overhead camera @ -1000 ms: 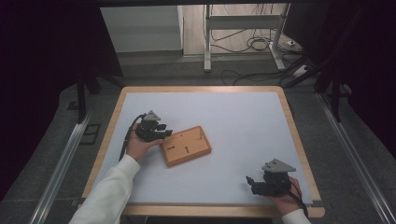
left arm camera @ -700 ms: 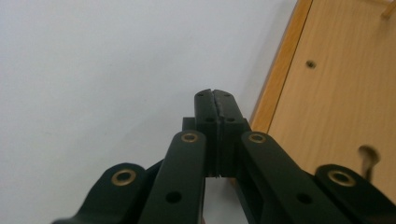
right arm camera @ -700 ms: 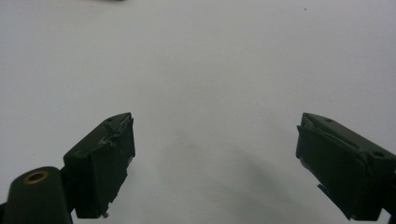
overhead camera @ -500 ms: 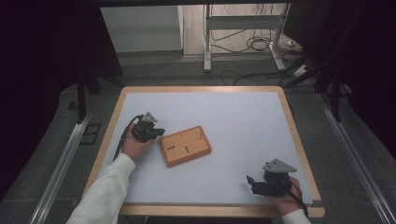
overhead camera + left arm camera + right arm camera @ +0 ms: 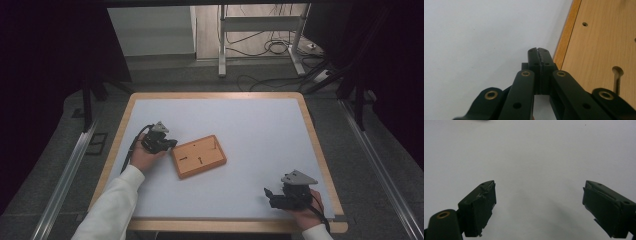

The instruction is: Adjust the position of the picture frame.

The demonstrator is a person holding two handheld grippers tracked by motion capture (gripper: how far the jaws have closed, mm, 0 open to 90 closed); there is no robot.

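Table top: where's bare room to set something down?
Bare patches on the white table top: the whole far strip beyond the orange board; the right side between the board and the right rim; the near middle between the sleeve and the right gripper. Crowded only at the left, where the shut left gripper sits beside the board's left edge.

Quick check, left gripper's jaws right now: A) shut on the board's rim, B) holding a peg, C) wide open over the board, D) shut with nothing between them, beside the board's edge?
D: in the left gripper view the left gripper has its pads pressed together with nothing between them, their tips just short of the edge of the orange board, on the white table.
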